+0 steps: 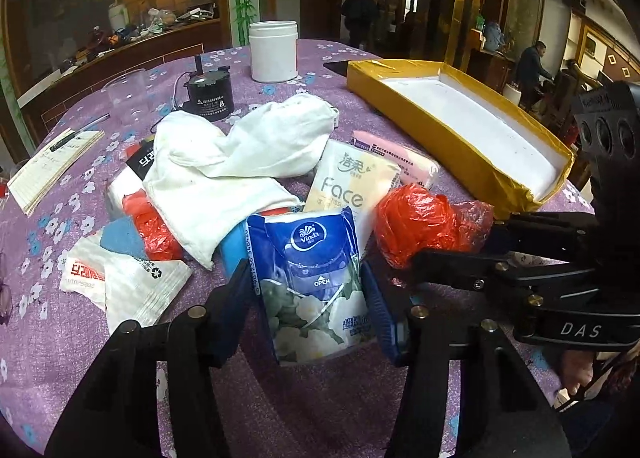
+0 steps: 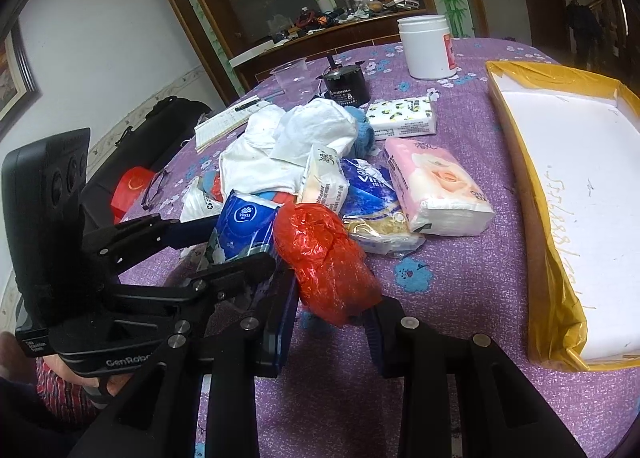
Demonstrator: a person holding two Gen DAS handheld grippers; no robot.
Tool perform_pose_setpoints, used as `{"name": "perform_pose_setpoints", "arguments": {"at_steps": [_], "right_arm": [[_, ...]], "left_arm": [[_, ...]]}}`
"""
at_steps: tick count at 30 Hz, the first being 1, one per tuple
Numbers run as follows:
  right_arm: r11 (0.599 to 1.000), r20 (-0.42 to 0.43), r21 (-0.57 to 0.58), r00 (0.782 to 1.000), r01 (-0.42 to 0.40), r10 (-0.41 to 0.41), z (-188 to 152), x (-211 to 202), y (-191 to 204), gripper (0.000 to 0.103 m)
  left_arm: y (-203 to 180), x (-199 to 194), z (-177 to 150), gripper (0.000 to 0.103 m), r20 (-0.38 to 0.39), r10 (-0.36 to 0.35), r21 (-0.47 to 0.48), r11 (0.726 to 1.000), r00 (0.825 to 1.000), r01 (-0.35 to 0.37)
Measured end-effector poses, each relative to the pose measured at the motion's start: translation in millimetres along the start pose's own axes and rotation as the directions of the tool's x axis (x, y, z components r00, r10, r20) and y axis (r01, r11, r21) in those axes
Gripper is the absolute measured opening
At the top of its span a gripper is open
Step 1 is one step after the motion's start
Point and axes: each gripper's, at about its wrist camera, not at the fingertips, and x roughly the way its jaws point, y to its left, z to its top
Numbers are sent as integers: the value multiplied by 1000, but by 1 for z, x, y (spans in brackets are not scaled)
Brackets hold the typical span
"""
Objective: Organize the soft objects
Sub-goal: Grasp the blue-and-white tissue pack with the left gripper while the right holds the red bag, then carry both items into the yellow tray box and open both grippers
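A pile of soft things lies on the purple flowered tablecloth [image 1: 312, 398]. My left gripper [image 1: 308, 306] is shut on a blue Vinda tissue pack [image 1: 316, 290], which also shows in the right wrist view [image 2: 244, 226]. My right gripper [image 2: 332, 322] is shut on a crumpled red plastic bag [image 2: 324, 258], seen from the left wrist too [image 1: 420, 222]. Behind lie a white cloth [image 1: 228, 166], a yellow Face tissue pack [image 1: 352, 182] and a pink tissue pack [image 2: 436, 186].
A long yellow box with a white inside [image 2: 572, 194] stands at the right. A white jar [image 2: 428, 46], a black round device [image 2: 344, 86], a clear cup [image 2: 290, 72], a notepad with pen [image 1: 48, 170] and another red bag [image 1: 156, 230] sit around the pile.
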Motion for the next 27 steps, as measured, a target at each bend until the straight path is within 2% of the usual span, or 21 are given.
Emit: {"name": "perform_pose_setpoints", "arguments": {"at_steps": [7,14,21,27], "right_arm": [[1000,35,8,999,-29,29,0,-7,-3,32],[994,89,67,993,-88,82,7,-25,-14,32],[995,187,87,982,-46,29,36,-66,-30,32],[989,253,145,967,-15,-23,72,-89,-55,32]], "left_arm": [[2,-10,7,52,30,-38,-30,999,999,39],[0,-24,27,52,59,-89,-48,995,994,92],[-17,-26,59,52,85,-121,-36,992,989,124],[-43,-21,105,52,107,-172,-3,985,979,173]]}}
